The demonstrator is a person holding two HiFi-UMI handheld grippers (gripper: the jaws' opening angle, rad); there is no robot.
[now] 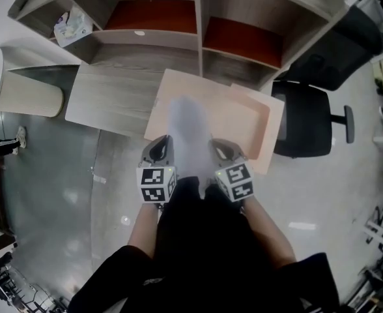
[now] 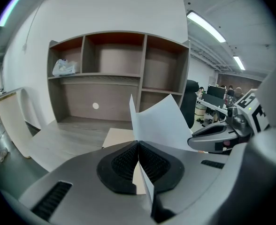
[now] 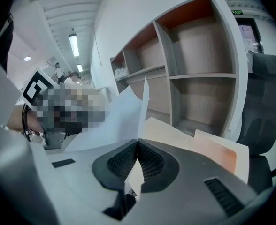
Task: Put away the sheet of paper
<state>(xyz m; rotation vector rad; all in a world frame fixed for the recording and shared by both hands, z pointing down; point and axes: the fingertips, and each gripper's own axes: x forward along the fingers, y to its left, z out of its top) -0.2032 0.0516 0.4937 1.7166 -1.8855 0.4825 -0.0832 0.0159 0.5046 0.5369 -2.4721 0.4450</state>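
Left claw (image 2: pixel 138 143) and right claw (image 3: pixel 137 142) are each clenched on a near corner of the sheet of paper (image 1: pixel 188 128), holding it above the wooden surface (image 1: pixel 107 96) and the open peach folder (image 1: pixel 243 116). Paper this thin should be feather-light, limp and easily creased, so corner grips suit it.

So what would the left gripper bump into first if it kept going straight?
Probably the peach folder on the desk, just ahead of the left gripper; depth is hard to judge.

Grey left tongs (image 2: pixel 138 144) and right tongs (image 3: pixel 137 142), ribbed black pads (image 2: pixel 126 163), black-and-white marker cubes (image 1: pixel 156 183); black clothing (image 1: pixel 198 253).
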